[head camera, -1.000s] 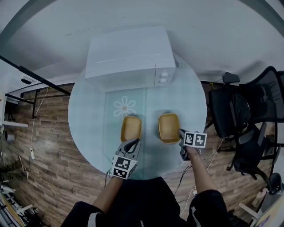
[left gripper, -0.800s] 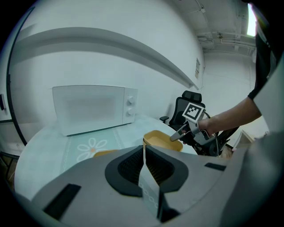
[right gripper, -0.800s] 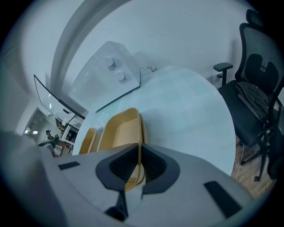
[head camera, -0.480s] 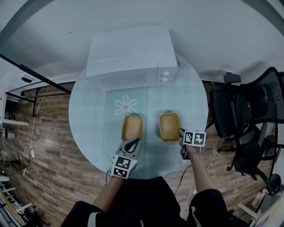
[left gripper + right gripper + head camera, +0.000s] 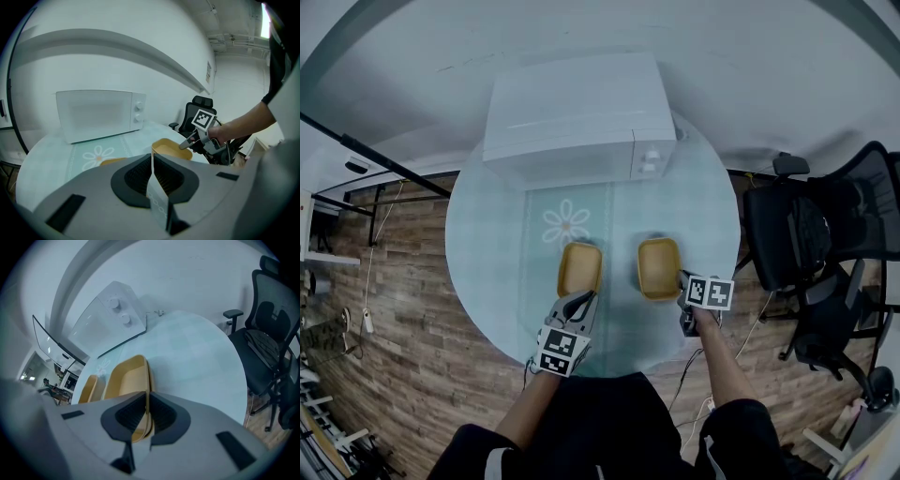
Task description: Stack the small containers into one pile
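Jaws, left gripper [image 5: 579, 301]: pressed together, tips just short of left container's near end.
Left container [image 5: 579, 269]: flat on tabletop [image 5: 487, 246].
Right container [image 5: 658, 268]: alongside it, apart.
Jaws, right gripper [image 5: 681, 279]: pinching right container's near right rim.

2 yellow containers [image 5: 578, 270] [image 5: 657, 269], 2 grippers [image 5: 580, 300] [image 5: 681, 277], 1 microwave [image 5: 577, 117], 1 table [image 5: 487, 244].
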The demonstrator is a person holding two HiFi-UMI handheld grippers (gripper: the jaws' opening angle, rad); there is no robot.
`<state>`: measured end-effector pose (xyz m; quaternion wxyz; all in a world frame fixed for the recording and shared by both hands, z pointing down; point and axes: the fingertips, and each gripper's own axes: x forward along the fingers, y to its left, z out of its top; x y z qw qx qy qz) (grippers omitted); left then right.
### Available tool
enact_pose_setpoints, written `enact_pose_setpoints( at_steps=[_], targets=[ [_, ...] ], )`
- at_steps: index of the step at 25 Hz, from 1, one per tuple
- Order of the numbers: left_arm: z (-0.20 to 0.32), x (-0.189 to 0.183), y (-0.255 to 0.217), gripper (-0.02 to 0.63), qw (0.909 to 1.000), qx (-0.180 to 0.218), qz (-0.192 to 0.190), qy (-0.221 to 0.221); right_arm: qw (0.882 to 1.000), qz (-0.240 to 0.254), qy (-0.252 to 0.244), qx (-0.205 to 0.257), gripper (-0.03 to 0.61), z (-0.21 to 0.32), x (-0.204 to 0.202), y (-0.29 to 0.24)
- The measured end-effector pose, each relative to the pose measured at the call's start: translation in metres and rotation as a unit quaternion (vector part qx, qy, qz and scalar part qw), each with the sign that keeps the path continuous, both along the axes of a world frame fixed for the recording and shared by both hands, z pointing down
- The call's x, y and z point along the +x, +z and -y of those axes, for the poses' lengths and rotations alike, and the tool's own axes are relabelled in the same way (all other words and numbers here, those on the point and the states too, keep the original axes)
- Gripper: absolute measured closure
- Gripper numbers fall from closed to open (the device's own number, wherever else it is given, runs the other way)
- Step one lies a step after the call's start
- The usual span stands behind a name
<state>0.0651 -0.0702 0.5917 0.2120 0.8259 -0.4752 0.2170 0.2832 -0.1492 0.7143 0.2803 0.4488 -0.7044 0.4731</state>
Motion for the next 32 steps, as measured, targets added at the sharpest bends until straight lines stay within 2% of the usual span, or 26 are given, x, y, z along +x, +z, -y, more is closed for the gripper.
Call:
enact_pose_setpoints(
  at_steps=[4,16,21,27,32],
  targets=[
    [-0.001,0.000,0.000,0.589,1.0000,0.001,0.000,0.001,1.000,-0.006,0.004,0.011,0.537,0.001,0.005,-0.004],
    [-0.006,-0.001,-0.002,0.589,1.0000,0.001,0.002,-0.002,1.000,-0.006,0.001,0.001,0.538,-0.004,0.005,0.000],
    [-0.010,-0.006,-0.005,0.589,0.9999,0.004,0.005,-0.009,1.000,-0.013,0.009,0.023,0.538,-0.002,0.007,-0.007],
    [-0.019,-0.016,-0.010,0.589,0.9999,0.006,0.006,-0.006,0.997,-0.039,0.038,0.049,0.537,-0.008,0.011,-0.015],
    [-0.022,-0.025,-0.015,0.589,0.9999,0.014,0.003,0.002,0.995,-0.031,0.074,0.058,0.537,-0.011,0.019,-0.021]
  ],
)
